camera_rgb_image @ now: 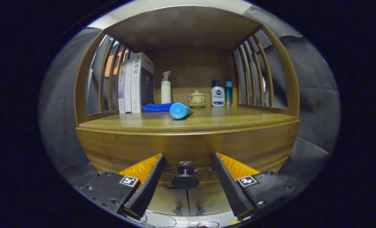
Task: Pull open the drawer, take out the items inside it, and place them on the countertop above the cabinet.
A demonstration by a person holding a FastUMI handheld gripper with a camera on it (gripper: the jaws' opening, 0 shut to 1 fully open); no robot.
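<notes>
— How many books stand on the countertop?
— Three, upright, at about ten o'clock from the blue tube.
— And bottles?
— Three: one white pump bottle at twelve o'clock from the tube, a white one with a blue cap and a teal one at two o'clock.
— Anything else?
— One lidded cup, one blue cloth, one drawer knob between the gripper's two spread fingers.

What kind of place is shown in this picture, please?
Probably a staged home corner in a recording booth: a wooden cabinet with books, a pump bottle and a lidded teacup on its countertop. The open gripper has its fingers either side of the drawer knob.
</notes>
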